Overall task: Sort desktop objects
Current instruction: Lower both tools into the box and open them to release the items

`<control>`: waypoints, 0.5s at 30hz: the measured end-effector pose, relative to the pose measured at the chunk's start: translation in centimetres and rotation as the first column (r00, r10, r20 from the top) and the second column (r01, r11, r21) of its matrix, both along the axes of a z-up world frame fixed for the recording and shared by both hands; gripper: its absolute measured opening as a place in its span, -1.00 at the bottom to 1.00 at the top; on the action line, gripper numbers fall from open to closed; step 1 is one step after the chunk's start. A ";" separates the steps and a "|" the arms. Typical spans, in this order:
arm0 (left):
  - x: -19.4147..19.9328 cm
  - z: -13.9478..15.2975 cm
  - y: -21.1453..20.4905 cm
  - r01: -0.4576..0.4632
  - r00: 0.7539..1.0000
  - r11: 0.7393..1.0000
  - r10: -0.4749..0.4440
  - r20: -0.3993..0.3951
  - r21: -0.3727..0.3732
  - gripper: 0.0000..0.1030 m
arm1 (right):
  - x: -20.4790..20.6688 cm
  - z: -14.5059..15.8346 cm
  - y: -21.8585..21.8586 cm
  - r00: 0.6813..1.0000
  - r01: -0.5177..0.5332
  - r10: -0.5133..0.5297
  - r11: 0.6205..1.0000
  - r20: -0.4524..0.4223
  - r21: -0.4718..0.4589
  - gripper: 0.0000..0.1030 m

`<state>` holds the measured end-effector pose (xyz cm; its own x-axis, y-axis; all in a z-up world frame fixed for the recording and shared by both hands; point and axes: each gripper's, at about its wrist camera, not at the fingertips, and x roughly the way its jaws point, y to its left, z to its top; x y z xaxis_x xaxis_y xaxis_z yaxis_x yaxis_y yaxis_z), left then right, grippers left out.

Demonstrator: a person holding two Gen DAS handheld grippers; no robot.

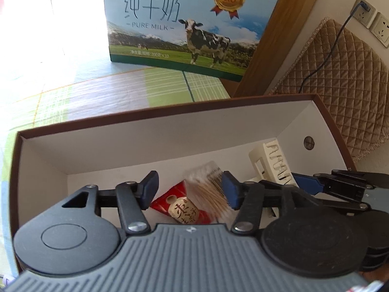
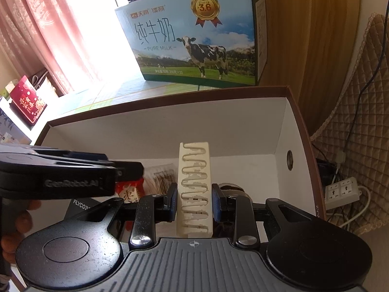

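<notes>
A brown box with a white inside [image 1: 170, 113] [image 2: 170, 99] lies under both grippers. My left gripper [image 1: 190, 187] is open above its floor. Between its fingers I see a red sachet [image 1: 180, 206] and a blurred pack of cotton swabs [image 1: 209, 189] close against the right pad; whether the pack is resting or falling, I cannot tell. My right gripper [image 2: 194, 200] is shut on an upright cream slotted plastic piece [image 2: 194, 189] [image 1: 274, 160] inside the box's right half. One of its fingers [image 1: 308, 183] shows in the left wrist view.
A blue milk carton [image 1: 184, 24] [image 2: 194, 43] stands behind the box on the checked cloth. A black FLYCO box [image 2: 80, 206] and a dark round object [image 2: 231, 187] lie inside the brown box. A quilted cushion [image 1: 340, 85] and a power strip [image 2: 342, 192] are at the right.
</notes>
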<state>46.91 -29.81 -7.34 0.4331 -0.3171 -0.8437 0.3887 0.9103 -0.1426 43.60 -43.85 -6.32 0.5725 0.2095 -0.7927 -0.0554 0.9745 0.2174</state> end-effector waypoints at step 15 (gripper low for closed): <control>-1.0 1.4 2.2 -0.041 0.999 0.997 0.038 0.038 0.064 0.47 | 0.1 0.0 0.5 0.998 -0.032 0.032 0.999 0.051 0.000 -0.20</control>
